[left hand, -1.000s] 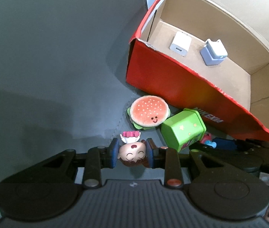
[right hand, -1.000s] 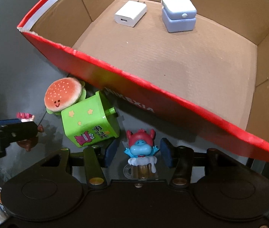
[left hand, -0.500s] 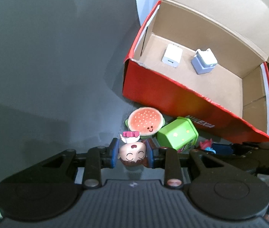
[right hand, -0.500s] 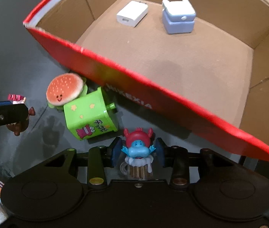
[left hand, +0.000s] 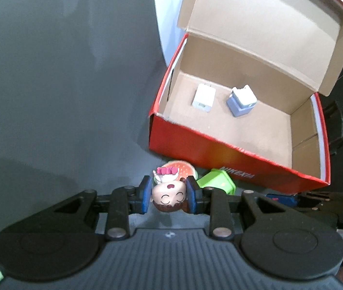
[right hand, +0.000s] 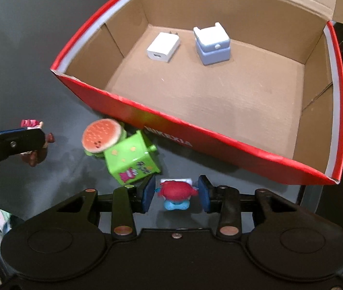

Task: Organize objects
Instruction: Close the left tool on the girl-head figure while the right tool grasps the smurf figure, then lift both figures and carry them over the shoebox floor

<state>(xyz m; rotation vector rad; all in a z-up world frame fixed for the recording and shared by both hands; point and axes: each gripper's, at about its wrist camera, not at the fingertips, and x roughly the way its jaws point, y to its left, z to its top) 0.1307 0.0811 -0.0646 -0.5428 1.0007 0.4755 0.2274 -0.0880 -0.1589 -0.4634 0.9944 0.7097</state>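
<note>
The left hand-held gripper [left hand: 169,198] pinches a smiling doll figurine [left hand: 169,197]; the right hand-held gripper [right hand: 176,194] pinches a red-and-blue figurine [right hand: 176,193], both lifted near the open red box [right hand: 219,140], presumably for dropping in beside the chargers.

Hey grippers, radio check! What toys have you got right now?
Left gripper shut on smiling doll. Right gripper shut on red-haired figure. Red box open ahead, path clear.
</note>
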